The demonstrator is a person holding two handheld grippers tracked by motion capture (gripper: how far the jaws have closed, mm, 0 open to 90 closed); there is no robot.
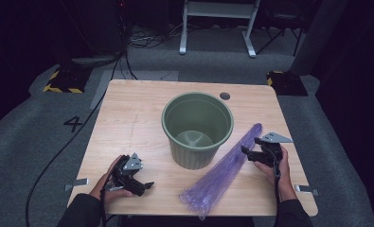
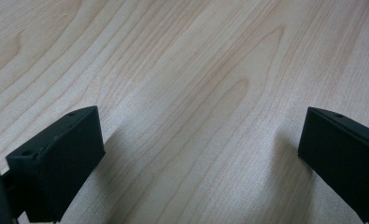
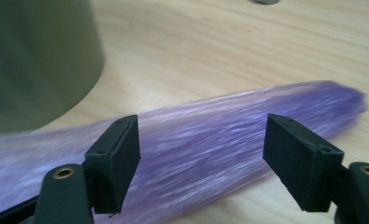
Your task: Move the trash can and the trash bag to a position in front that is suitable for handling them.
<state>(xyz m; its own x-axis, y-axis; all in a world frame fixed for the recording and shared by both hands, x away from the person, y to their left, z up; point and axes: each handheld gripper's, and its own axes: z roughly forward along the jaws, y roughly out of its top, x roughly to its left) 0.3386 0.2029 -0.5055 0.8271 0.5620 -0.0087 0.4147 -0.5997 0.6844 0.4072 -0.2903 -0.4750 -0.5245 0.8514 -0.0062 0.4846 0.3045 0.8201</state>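
A green plastic bucket (image 1: 197, 127) stands upright and empty in the middle of the wooden table (image 1: 128, 109). A long crumpled purple plastic bag (image 1: 225, 165) lies on the table to its right, running from the front edge up to a narrow tip. My right gripper (image 1: 250, 145) hovers at the bag's upper part, open, with the purple bag (image 3: 210, 140) seen between and beyond its jaws, not pressed. The bucket's wall (image 3: 37, 60) fills the left of that view. My left gripper (image 1: 146, 187) rests at the front left, open over bare wood (image 2: 196, 93).
A round grommet hole (image 1: 225, 96) sits near the table's far edge. Metal clips (image 1: 75, 183) stick out at the table's front corners. Grey carpet, cables and a white frame (image 1: 218, 23) lie beyond the table.
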